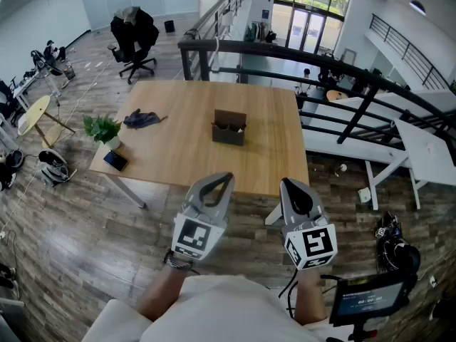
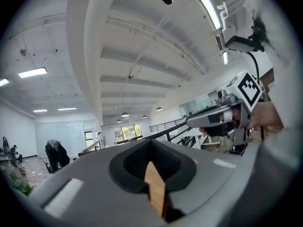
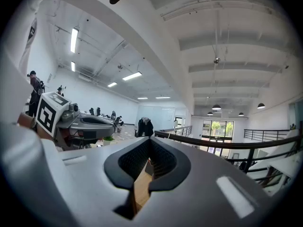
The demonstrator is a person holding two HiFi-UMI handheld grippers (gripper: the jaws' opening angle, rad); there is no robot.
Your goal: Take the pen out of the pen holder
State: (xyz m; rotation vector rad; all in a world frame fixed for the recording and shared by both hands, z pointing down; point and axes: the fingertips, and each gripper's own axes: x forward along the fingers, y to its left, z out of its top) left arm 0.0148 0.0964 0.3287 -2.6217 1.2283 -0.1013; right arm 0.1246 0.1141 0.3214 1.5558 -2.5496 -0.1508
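Standing near the middle of the wooden table (image 1: pixel 178 148), slightly toward its right side, the brown pen holder (image 1: pixel 229 128) is upright and well apart from both claws; what sits inside it is too small to make out, so the pen itself cannot be told. The left gripper (image 1: pixel 224 179) and the right gripper (image 1: pixel 287 184) hang side by side close to the person's body, over the floor just short of the table's near edge, both pointing toward the table. In the left gripper view the left gripper's (image 2: pixel 150 142) jaws are closed together with nothing between them, only a sliver of table showing through the gap behind the tips, and the right gripper (image 2: pixel 191 122) shows to its right. The right gripper view shows the same: the right gripper's (image 3: pixel 150 141) jaws meet, empty. On the table's left part lie a dark cloth (image 1: pixel 141 118), a small potted plant (image 1: pixel 102 129) and a dark flat phone (image 1: pixel 115 160) near the corner. A black office chair (image 1: pixel 134 35) stands beyond the table.
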